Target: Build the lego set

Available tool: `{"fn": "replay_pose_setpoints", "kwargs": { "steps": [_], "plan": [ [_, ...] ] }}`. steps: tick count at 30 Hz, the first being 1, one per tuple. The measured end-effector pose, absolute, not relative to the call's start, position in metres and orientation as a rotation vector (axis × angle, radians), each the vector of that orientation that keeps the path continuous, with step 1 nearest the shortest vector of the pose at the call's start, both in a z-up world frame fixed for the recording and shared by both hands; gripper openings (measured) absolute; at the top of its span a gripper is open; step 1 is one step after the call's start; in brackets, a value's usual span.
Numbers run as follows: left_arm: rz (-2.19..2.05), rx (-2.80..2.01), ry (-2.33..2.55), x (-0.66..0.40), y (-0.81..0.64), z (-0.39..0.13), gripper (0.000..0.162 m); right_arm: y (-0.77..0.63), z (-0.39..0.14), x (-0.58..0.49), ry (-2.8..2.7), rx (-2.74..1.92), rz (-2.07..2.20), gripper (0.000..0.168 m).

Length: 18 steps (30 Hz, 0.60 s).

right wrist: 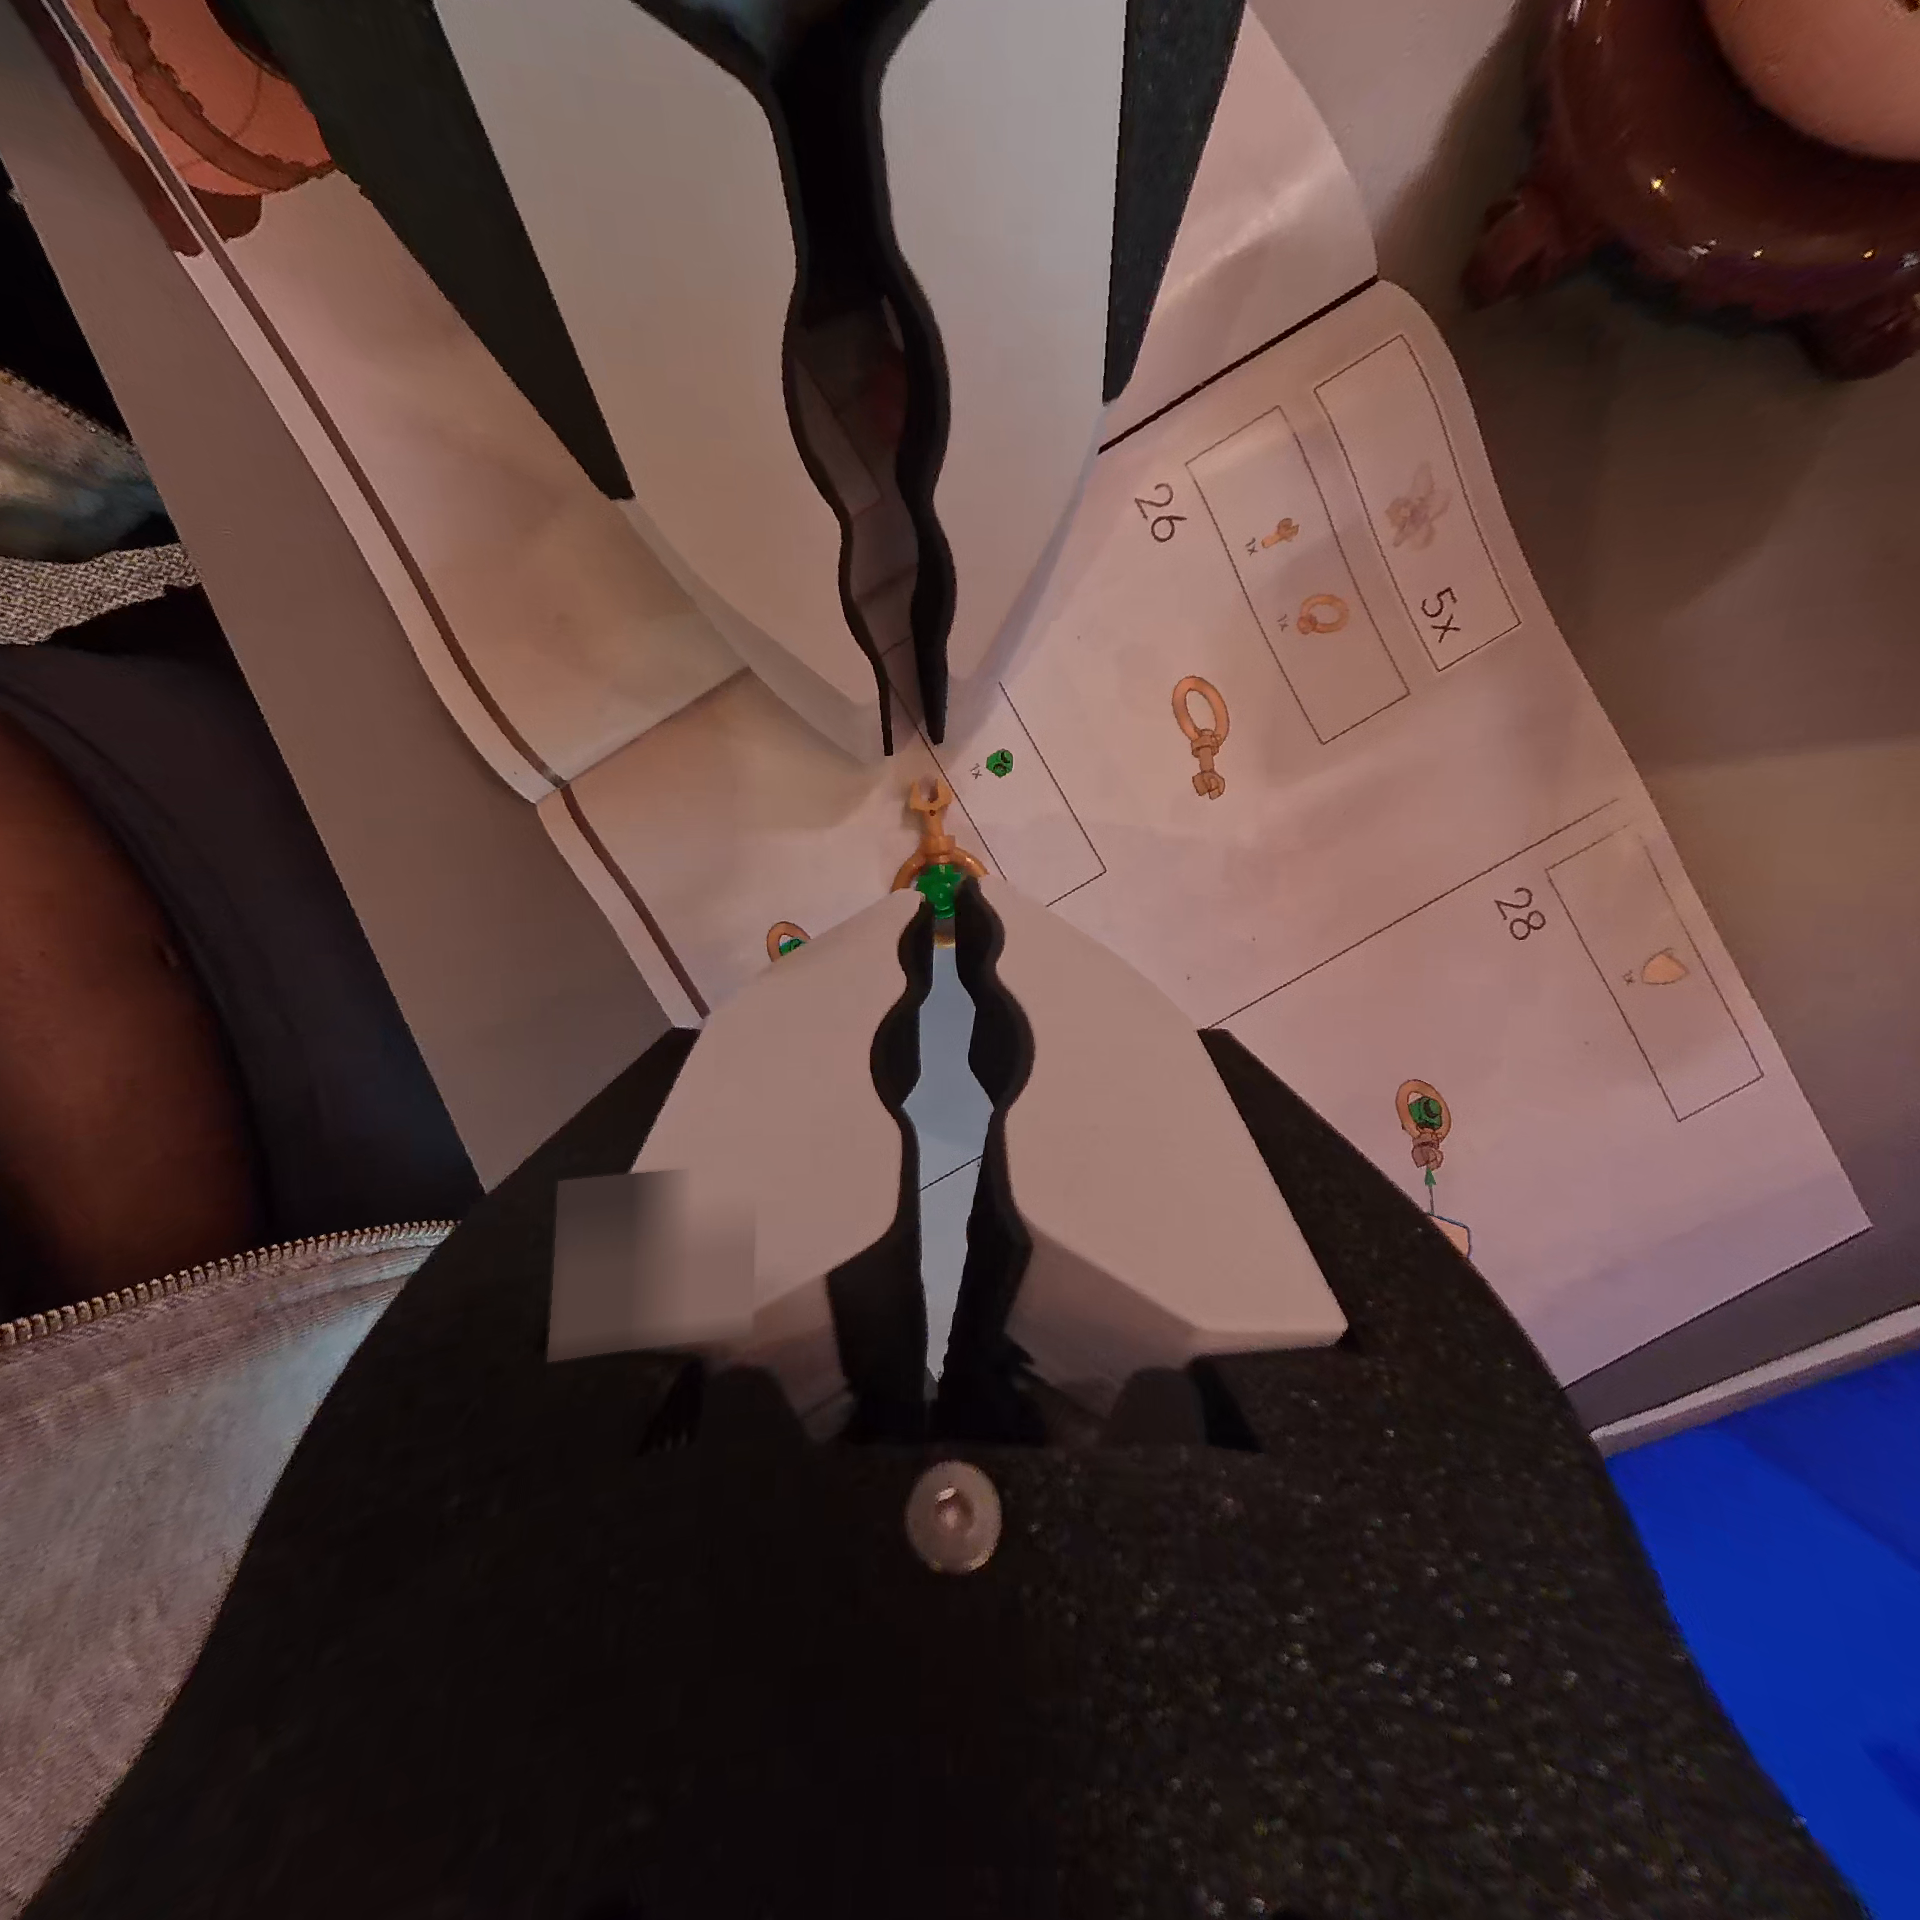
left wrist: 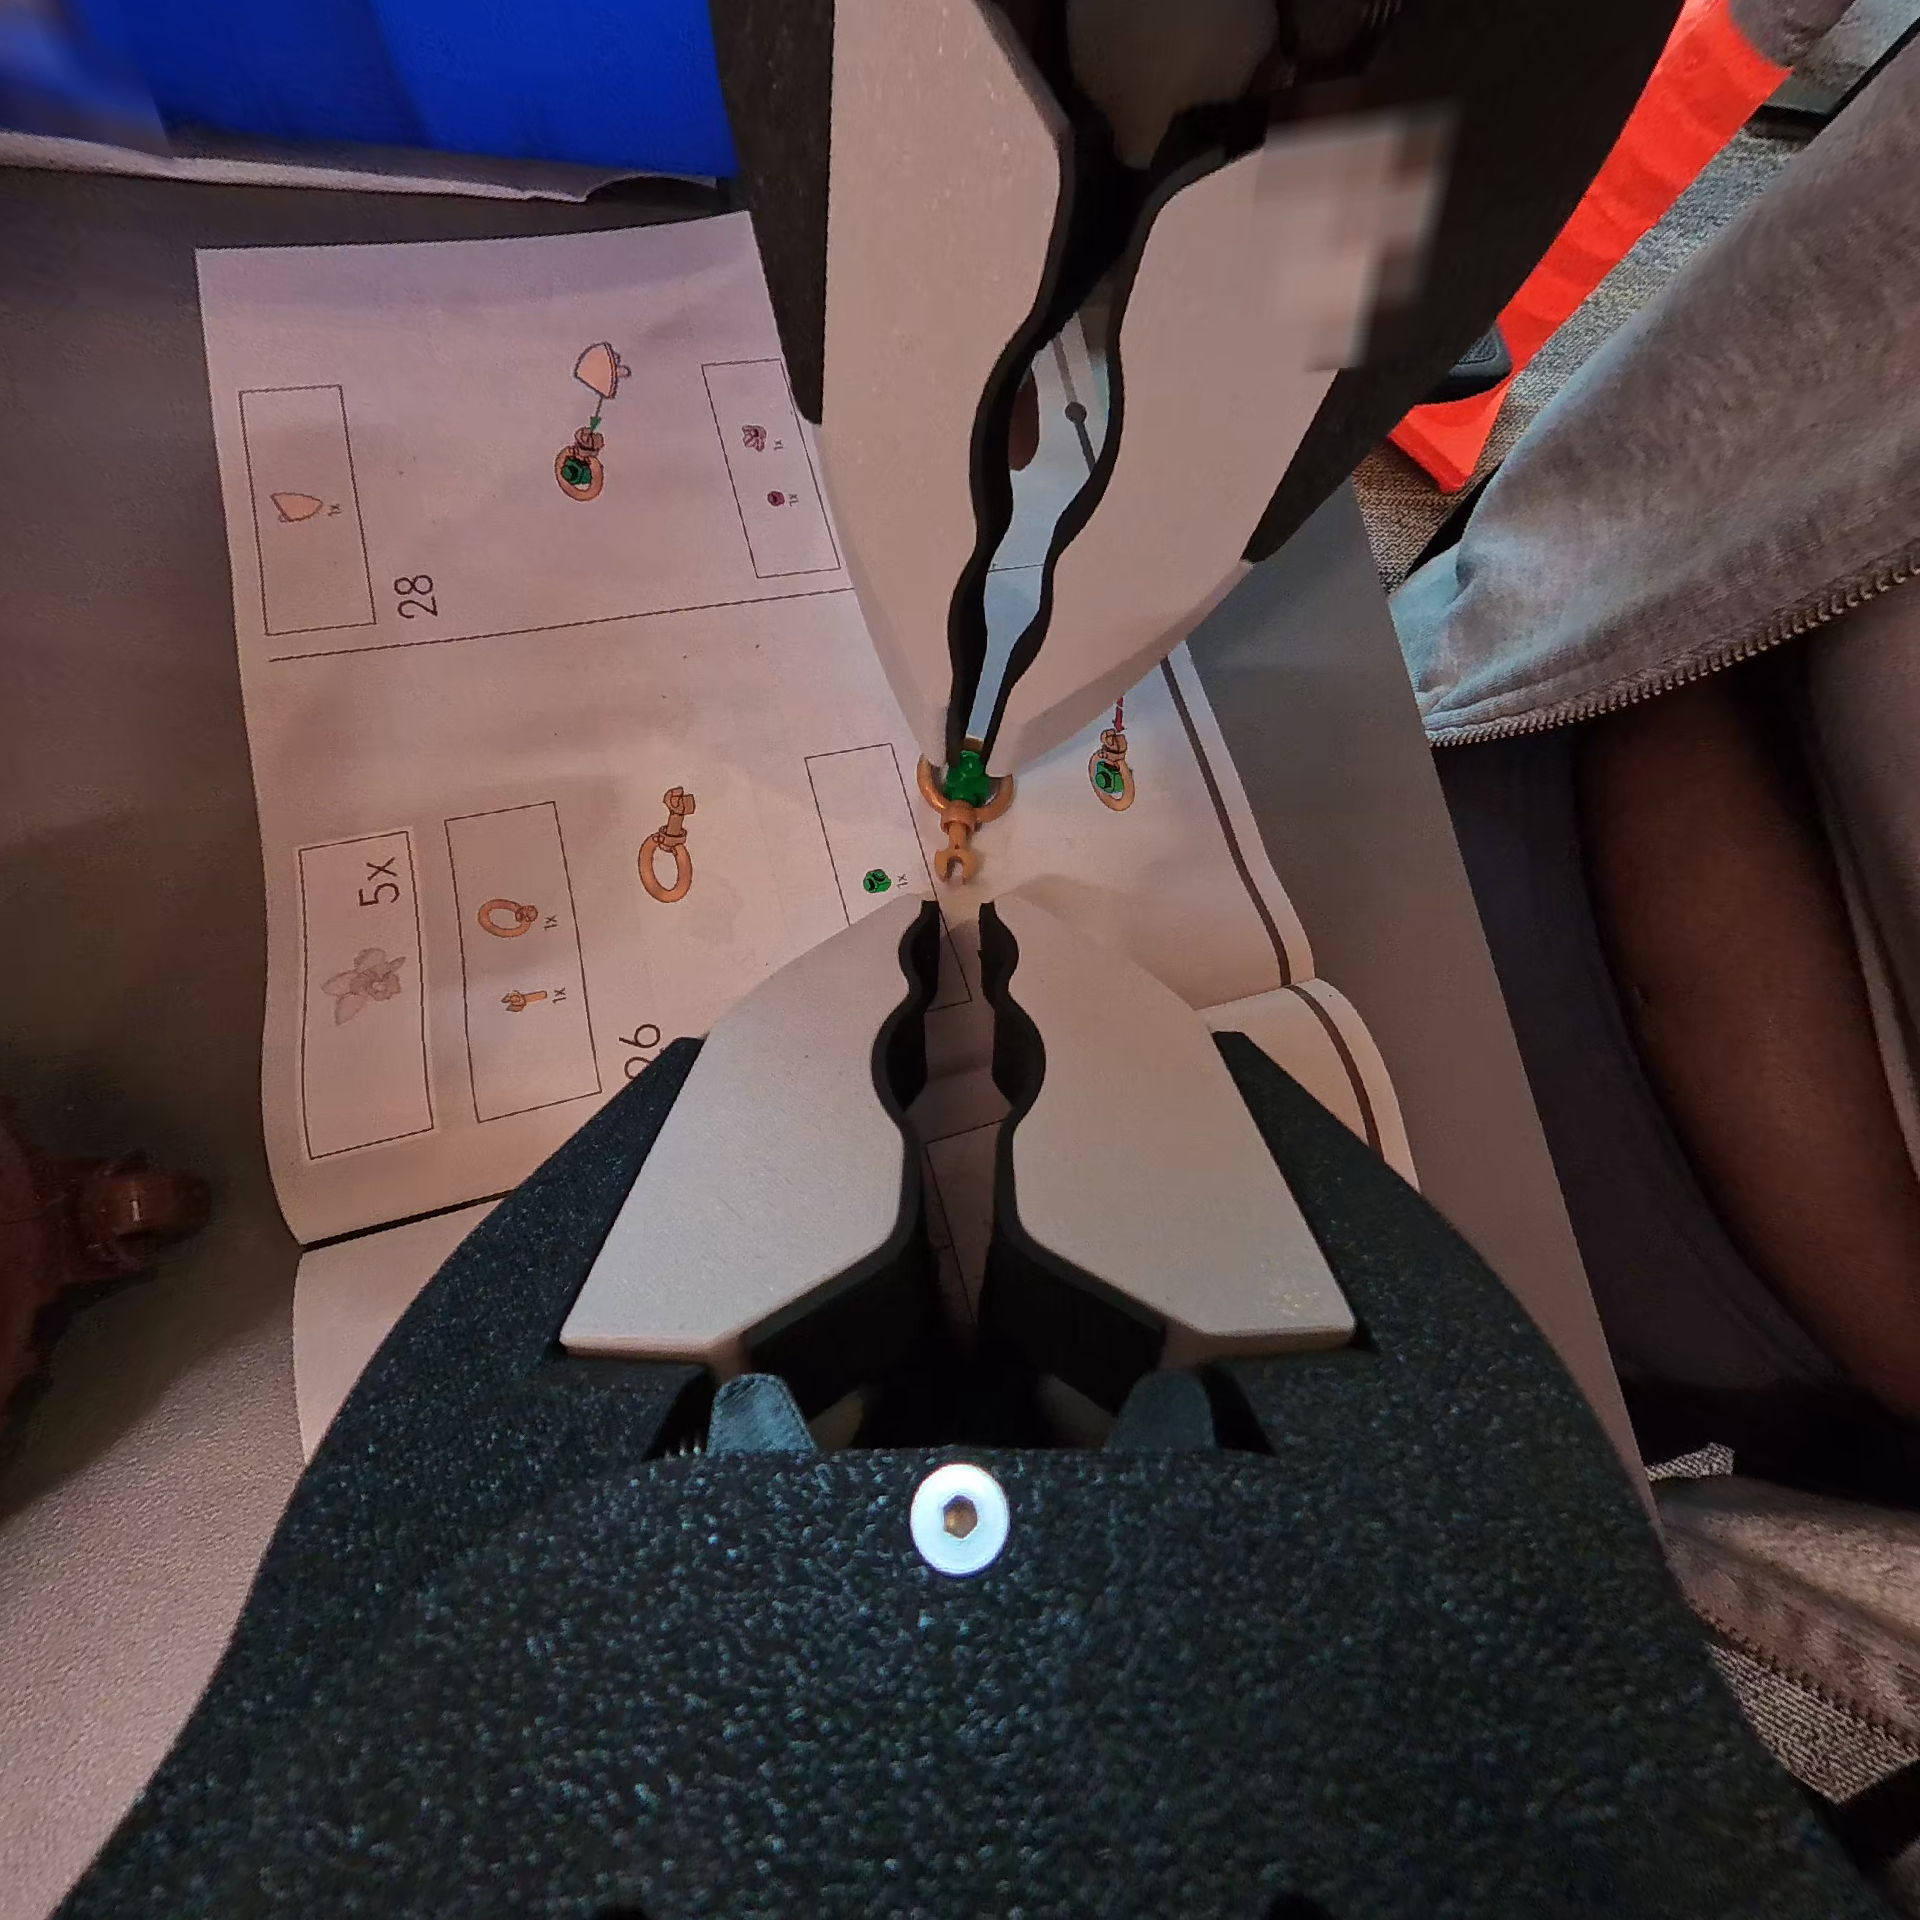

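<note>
A small tan ring piece with a clip end has a green stud seated in its ring. My right gripper is shut on the stud and ring and holds them just above the open instruction booklet. The clip points toward my left gripper. My left gripper faces it tip to tip, with its jaws a narrow gap apart and nothing between them. Its tips stop just short of the clip. In the left wrist view the right gripper comes in from the top.
The booklet lies on a grey table. A brown Lego pot stands past its corner and also shows in the left wrist view. A blue object lies beyond the booklet. A person's grey zipped jacket borders the table edge. Less than 4 cm separates the two grippers' tips. It is some 12 cm from my left tips to the brown Lego pot.
</note>
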<state>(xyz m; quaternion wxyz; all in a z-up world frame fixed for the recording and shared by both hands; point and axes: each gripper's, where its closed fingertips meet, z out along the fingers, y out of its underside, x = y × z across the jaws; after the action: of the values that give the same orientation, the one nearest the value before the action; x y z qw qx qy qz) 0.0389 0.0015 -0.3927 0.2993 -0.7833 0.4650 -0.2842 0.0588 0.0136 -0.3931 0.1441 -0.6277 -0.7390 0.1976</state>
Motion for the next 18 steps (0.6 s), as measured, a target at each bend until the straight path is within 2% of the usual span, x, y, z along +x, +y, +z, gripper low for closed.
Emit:
{"fn": "replay_pose_setpoints", "kwargs": {
  "steps": [18],
  "plan": [
    [-0.736, -2.058, 1.256, 0.0407, 0.0019, -0.3936, 0.005, 0.0124, -0.3948, 0.0582, -2.211, -1.815, 0.467, 0.006]
  ]
}}
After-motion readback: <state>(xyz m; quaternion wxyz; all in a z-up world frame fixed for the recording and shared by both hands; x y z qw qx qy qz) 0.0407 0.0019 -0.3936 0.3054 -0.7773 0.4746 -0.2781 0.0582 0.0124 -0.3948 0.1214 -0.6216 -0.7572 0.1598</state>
